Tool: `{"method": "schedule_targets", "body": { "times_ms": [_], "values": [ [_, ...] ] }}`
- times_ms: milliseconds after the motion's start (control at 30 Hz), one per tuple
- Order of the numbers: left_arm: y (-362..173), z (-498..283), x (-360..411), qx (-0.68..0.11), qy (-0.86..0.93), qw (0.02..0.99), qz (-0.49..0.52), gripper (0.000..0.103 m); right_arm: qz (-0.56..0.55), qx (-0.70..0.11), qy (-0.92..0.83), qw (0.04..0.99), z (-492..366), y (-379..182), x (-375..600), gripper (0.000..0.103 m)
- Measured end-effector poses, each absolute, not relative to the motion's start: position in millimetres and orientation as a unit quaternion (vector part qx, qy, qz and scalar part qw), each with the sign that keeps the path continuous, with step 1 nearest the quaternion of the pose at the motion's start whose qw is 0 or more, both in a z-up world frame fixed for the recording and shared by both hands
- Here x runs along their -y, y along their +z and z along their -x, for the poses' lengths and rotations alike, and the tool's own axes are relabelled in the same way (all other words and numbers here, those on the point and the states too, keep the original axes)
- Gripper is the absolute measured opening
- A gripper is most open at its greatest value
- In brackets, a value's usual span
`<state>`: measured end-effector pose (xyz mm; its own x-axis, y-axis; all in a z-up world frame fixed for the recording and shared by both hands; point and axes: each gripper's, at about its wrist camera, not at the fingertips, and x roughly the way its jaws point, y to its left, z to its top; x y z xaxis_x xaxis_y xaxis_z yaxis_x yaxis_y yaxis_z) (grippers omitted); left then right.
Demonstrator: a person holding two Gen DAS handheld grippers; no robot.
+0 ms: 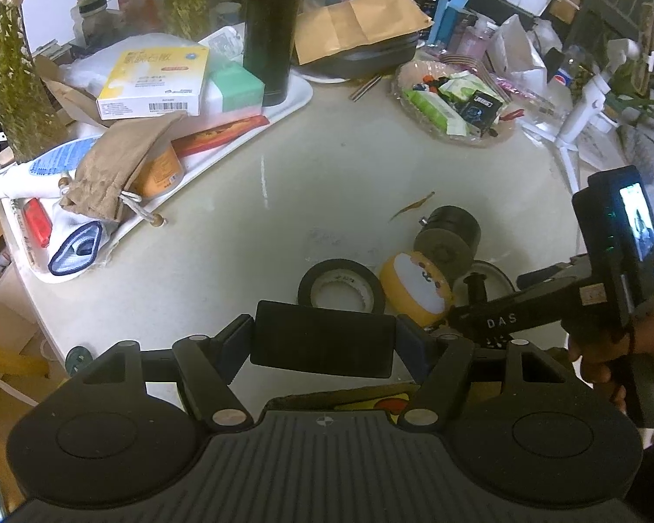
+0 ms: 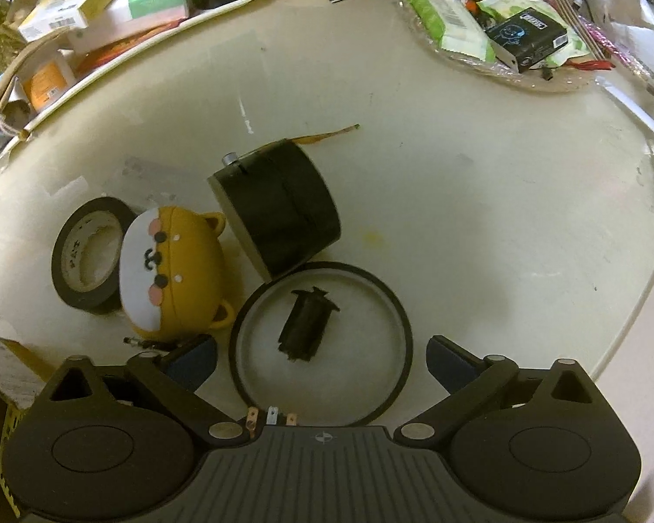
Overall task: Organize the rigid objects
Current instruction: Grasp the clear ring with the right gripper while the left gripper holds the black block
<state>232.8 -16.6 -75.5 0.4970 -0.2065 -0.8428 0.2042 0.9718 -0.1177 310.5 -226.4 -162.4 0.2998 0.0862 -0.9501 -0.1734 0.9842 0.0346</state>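
Note:
My left gripper [image 1: 322, 342] is shut on a black rectangular block [image 1: 322, 335], held above the near table edge. In the right wrist view my right gripper [image 2: 322, 361] stands open, pointing down. A round black-rimmed white lid [image 2: 370, 305] lies between its fingers without touching the pads, and a black plastic hub [image 2: 307, 327] rests in it. Just beyond the lid lie a black cylinder [image 2: 283, 209], a yellow dog-face case [image 2: 170, 274] and a black tape roll [image 2: 87, 253]. The left wrist view shows the same tape roll [image 1: 340, 290], case [image 1: 416, 287] and cylinder [image 1: 449, 235].
A white tray [image 1: 240, 130] at the back left holds boxes, a cloth pouch and a tall black flask [image 1: 272, 30]. A glass dish [image 2: 458, 61] of packets sits at the back right. A cardboard box [image 2: 4, 370] is at the near left. A hand [image 1: 606, 348] holds the right gripper.

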Motion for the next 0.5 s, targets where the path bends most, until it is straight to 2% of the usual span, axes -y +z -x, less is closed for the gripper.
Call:
{"method": "schedule_targets", "body": {
  "times_ms": [67,500],
  "values": [
    [-75.4,-232.6,16.5,-0.487,-0.12,0.865,0.002,0.069,0.038,-0.59,0.082,0.802,-310.2,-165.8,227.2,0.091],
    [-71.0,-224.9,18.8,-0.476,-0.137,0.869,0.007,0.069,0.01,-0.537,0.07,0.84,-302.2,-134.4,243.9,0.09]
  ]
}}
